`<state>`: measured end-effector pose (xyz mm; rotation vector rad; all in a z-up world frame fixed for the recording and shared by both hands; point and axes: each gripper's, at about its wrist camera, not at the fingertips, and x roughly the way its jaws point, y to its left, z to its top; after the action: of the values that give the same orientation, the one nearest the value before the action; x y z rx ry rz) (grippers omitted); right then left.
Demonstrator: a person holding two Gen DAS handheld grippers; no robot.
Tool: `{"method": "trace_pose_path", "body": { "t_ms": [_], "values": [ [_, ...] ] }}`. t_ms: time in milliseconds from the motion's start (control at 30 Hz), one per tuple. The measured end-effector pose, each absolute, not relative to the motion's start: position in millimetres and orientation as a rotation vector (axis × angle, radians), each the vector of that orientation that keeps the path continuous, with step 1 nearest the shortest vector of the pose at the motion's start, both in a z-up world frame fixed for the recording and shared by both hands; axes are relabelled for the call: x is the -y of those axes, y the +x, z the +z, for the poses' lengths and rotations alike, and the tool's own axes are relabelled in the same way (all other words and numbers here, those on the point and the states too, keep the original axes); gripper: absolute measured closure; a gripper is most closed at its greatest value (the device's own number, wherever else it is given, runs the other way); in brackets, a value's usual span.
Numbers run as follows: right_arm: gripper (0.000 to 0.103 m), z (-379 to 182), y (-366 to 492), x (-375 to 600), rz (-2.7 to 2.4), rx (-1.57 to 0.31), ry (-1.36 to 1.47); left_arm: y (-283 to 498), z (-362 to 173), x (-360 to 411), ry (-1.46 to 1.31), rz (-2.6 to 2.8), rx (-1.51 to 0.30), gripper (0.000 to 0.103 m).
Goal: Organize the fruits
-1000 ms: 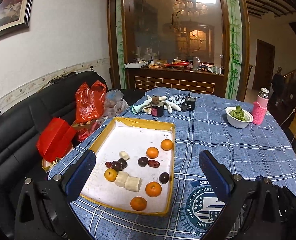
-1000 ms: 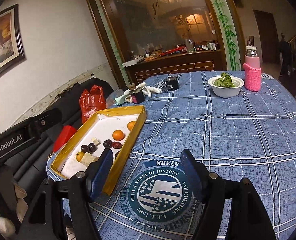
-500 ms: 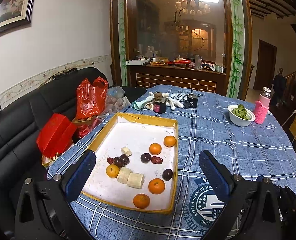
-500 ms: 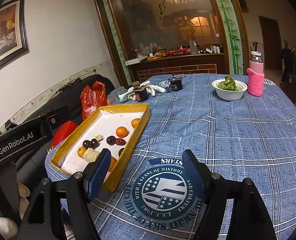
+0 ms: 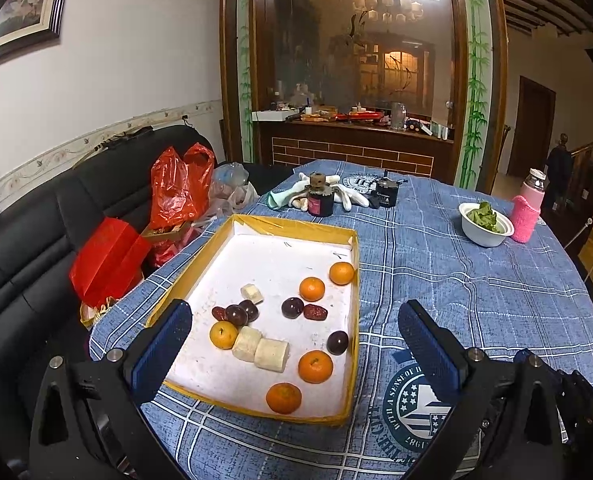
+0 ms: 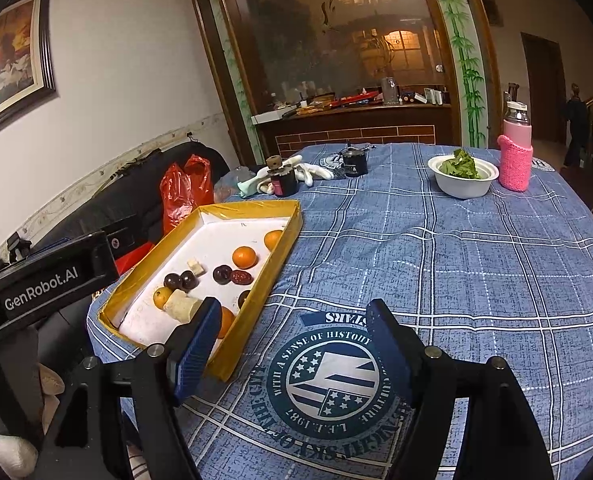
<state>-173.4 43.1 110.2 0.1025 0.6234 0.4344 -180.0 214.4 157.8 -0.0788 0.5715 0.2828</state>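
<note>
1. Left gripper (image 5: 294, 344): held above the near end of the tray (image 5: 256, 226), pointing forward and slightly downward across the table; its blue-padded fingers (image 5: 160, 350) are spread wide and hold nothing.
2. Right gripper (image 6: 292, 350): held over the blue checked tablecloth (image 6: 436, 264) just right of the tray, above the round printed emblem (image 6: 328, 376); jaws released, nothing between them. Its left finger overlaps the tray's near right edge in this view.
3. The body of the left gripper, lettered "GenRobot.AI", appears at the left edge of the right wrist view.
4. Tray: a shallow yellow-rimmed box with a white floor, lying on the tablecloth near the table's left edge.
5. Fruit, all inside the tray: five oranges, e.g. the nearest orange (image 5: 283, 398); three banana pieces, two touching at the near centre (image 5: 260, 350) and a smaller one (image 5: 252, 293) farther back; dark plums (image 5: 292, 307) and red dates (image 5: 315, 313) scattered between them.
6. Far side of the table: a white bowl (image 5: 485, 226) of green leaves, touching or just beside a pink-sleeved bottle (image 5: 527, 208); a dark jar (image 5: 320, 200) on white gloves.
7. Left of the table: a black sofa (image 5: 28, 240) carrying red bags (image 5: 178, 184).
</note>
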Motion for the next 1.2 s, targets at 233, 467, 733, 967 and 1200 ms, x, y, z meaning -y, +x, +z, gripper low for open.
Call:
{"method": "trace_pose_path", "body": {
  "t_ms": [233, 467, 733, 967, 1200],
  "values": [
    [0.024, 108, -171, -43, 0.432, -0.633, 0.099, -178, 154, -213, -0.078, 0.279, -0.585, 0.0],
    [0.023, 104, -171, -46, 0.432, -0.644, 0.094, -177, 151, -215, -0.084, 0.276, -0.595, 0.0],
    [0.022, 102, -171, -49, 0.43, -0.652, 0.09, -176, 147, -217, -0.092, 0.269, -0.606, 0.0],
    [0.022, 101, -170, -51, 0.43, -0.66, 0.083, -176, 146, -217, -0.093, 0.268, -0.608, 0.0],
    [0.022, 101, -169, -55, 0.432, -0.667, 0.073, -176, 147, -217, -0.094, 0.268, -0.607, 0.0]
  ]
}}
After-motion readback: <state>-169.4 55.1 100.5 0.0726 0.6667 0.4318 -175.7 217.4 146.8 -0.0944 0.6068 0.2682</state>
